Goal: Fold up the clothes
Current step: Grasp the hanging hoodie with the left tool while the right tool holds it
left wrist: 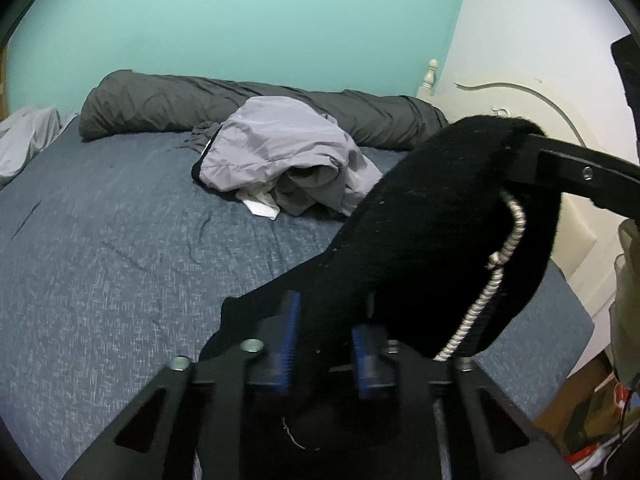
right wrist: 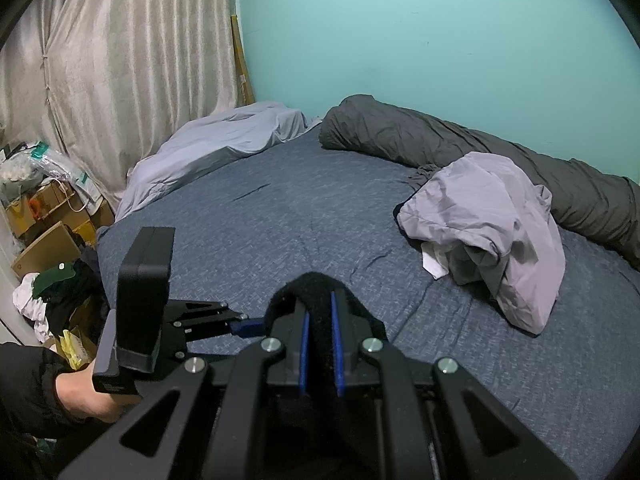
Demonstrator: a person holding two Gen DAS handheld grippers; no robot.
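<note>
A black knit garment (left wrist: 420, 240) with a white drawstring (left wrist: 508, 248) hangs stretched above the blue bedsheet (left wrist: 120, 260). In the left wrist view my left gripper (left wrist: 330, 320) is shut on the garment's lower end, its blue pads pressing the fabric. My right gripper (left wrist: 532, 152) reaches in from the upper right and holds the garment's top edge. In the right wrist view my right gripper (right wrist: 319, 312) is shut on a fold of the black garment (right wrist: 312, 292). My left gripper (right wrist: 240, 326) sits just to its left, held by a person's hand (right wrist: 84, 396).
A crumpled pile of light grey clothes (left wrist: 280, 160) lies mid-bed, in front of a rolled dark grey duvet (left wrist: 200, 104) along the teal wall. Pale bedding (right wrist: 208, 148) covers the bed's far left side. Boxes and clutter (right wrist: 48, 216) stand beside the curtain. A white headboard (left wrist: 480, 100) stands at right.
</note>
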